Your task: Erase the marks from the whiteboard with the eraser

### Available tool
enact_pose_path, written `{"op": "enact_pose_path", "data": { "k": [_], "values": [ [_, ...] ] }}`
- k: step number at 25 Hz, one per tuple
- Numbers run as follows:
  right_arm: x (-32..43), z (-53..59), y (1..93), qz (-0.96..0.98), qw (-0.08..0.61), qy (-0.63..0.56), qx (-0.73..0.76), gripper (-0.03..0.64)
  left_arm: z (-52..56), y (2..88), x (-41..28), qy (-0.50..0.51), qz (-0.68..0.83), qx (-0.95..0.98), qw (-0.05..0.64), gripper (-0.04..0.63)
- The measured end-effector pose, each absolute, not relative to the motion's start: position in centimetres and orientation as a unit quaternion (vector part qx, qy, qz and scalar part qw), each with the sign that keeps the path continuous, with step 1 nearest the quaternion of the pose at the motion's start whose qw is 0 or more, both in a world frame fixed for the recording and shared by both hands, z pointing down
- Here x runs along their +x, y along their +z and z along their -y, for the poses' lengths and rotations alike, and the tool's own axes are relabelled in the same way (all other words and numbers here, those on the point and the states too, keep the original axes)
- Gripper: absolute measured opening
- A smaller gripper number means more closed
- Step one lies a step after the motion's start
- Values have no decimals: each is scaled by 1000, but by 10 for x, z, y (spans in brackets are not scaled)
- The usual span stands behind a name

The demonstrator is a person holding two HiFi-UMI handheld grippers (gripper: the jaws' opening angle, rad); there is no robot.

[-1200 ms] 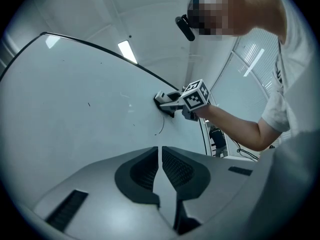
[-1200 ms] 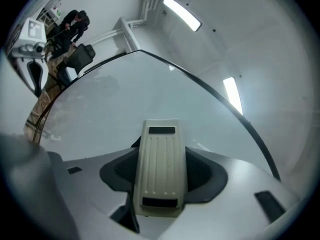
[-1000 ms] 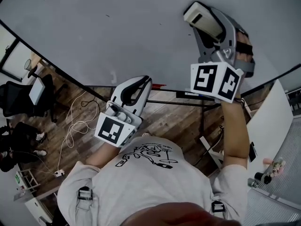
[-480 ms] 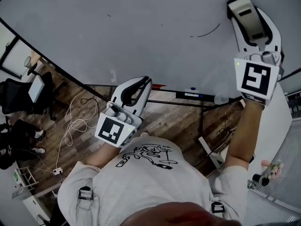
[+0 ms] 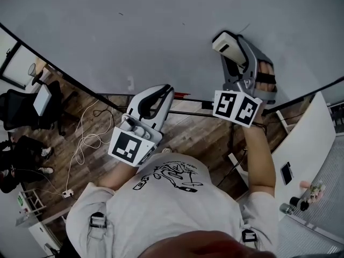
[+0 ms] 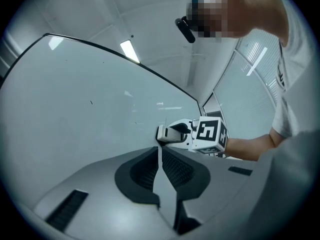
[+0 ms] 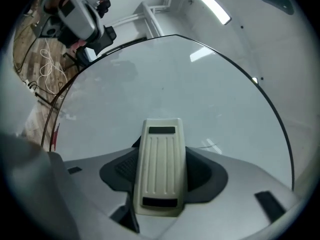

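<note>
The whiteboard [image 5: 134,31] fills the upper head view, with faint dark specks and a short stroke [image 5: 244,27] near the eraser. My right gripper [image 5: 228,44] is shut on the cream ribbed eraser [image 7: 160,164], whose end [image 5: 226,43] presses against the board. A thin mark [image 7: 207,146] shows just right of the eraser in the right gripper view. My left gripper [image 5: 156,95] hangs lower, near the board's bottom edge, its jaws shut with nothing between them [image 6: 160,159]. The left gripper view also shows the right gripper [image 6: 192,134] holding the eraser against the board [image 6: 100,114].
Below the board's frame runs a tray rail [image 5: 215,107] with a marker. Wood floor [image 5: 80,160] with a white cable lies beneath. An office chair [image 5: 32,109] stands at the left. A white table [image 5: 306,144] with a phone sits at the right.
The right gripper with the eraser swung right and up along the board, then came back left and lower. The curved dark stroke seen half a second ago now shows only as a short piece. The left gripper stayed put.
</note>
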State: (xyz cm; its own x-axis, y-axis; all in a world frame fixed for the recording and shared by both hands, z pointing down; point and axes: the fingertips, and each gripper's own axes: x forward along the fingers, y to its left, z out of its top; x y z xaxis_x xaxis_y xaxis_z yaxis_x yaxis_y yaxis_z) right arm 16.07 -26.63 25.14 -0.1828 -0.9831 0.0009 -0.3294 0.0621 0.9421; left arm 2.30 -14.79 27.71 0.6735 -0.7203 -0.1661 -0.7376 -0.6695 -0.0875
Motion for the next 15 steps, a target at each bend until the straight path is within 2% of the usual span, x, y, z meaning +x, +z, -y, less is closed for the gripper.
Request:
{"op": "enact_pose_path", "data": {
  "k": [4,12,15],
  "values": [
    [159,266,257,634,383,-447,501,253,147,277,21,61,-400,-911,73,38],
    [180,264,210,647,361,-427,519,252,139,279,13,61,-406,-909,72,38],
    [200,261,175,630,332,-426,557,253,140,279,7,59,-410,-908,70,38]
  ]
}}
